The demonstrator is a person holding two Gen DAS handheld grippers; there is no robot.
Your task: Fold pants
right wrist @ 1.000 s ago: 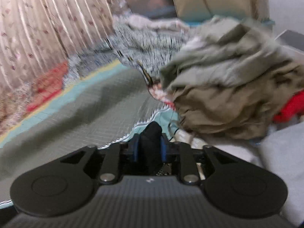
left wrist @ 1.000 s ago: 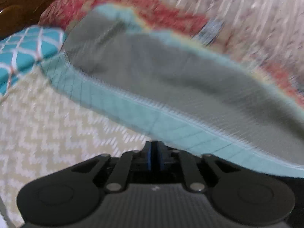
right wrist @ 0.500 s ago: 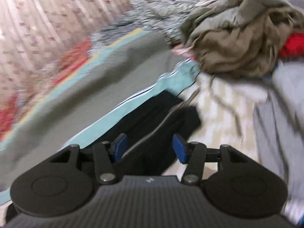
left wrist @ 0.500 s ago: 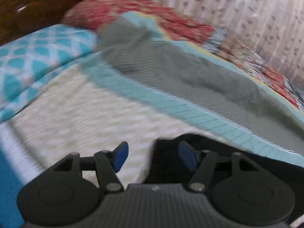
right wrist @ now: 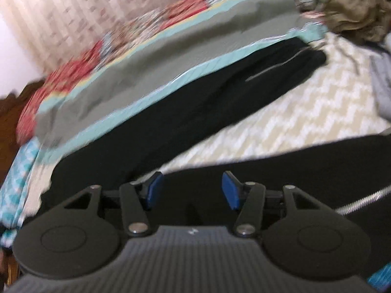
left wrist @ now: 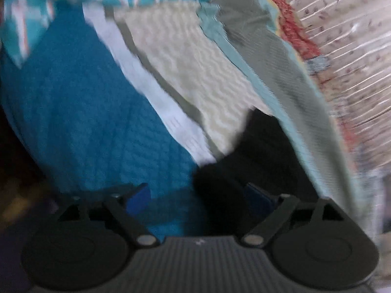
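Only the right-hand camera takes in the black pants (right wrist: 195, 112) whole: they lie stretched along the cream zigzag bedspread (right wrist: 305, 117), their far edge against a grey quilt with a teal border (right wrist: 156, 73), with a heap of olive clothes (right wrist: 354, 17) beyond their far end. The right gripper (right wrist: 193, 191) has its blue pads spread wide, nothing between them. The left camera, badly blurred, catches just a dark end of the pants (left wrist: 256, 151) and a bright blue blanket (left wrist: 80, 112). The left gripper (left wrist: 198, 199) also looks wide open, holding nothing.
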